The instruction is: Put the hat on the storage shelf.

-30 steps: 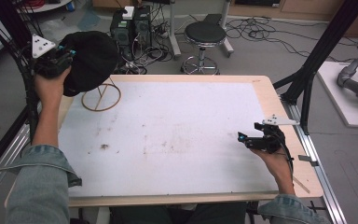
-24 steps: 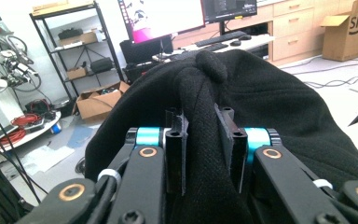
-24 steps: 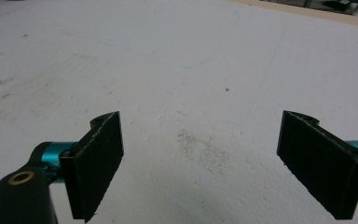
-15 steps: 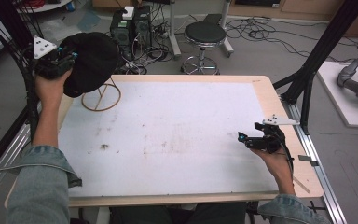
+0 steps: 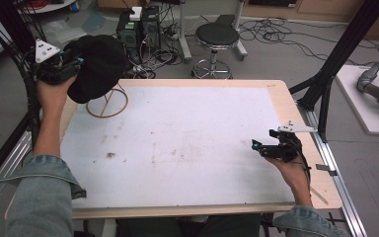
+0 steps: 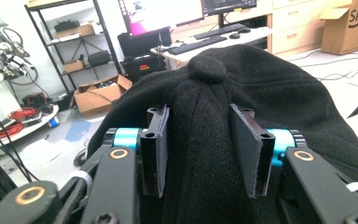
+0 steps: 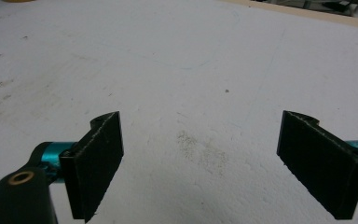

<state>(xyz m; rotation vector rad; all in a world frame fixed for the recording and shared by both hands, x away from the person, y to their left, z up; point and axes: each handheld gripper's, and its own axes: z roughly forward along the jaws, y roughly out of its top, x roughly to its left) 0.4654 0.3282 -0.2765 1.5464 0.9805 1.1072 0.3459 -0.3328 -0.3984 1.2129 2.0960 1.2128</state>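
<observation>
At the far left of the high view, the left gripper (image 5: pixel 74 63) is raised above the back-left corner of the surface (image 5: pixel 187 143), held up in the person's left hand (image 5: pixel 52 91). Its jaws are pinched on a black cap (image 5: pixel 98 66), which hangs just to the gripper's right. In the left gripper view the two black pads (image 6: pixel 156 149) press a fold of the cap's dark fabric between them, with the cap's top button (image 6: pixel 206 70) just beyond the jaw tips and the crown spreading away on both sides.

Below the cap, a wooden ring stand (image 5: pixel 107 102) sits on the white surface near that back-left corner; whether the cap touches it cannot be told.

The middle of the surface shows a few scuffs and smudges.

Toward the right edge, the right gripper (image 5: pixel 257 146) is low over the surface, held in the person's right hand (image 5: pixel 291 168) and pointing left. In the right gripper view its jaws stand wide apart with only the white surface between them, gripping nothing.
</observation>
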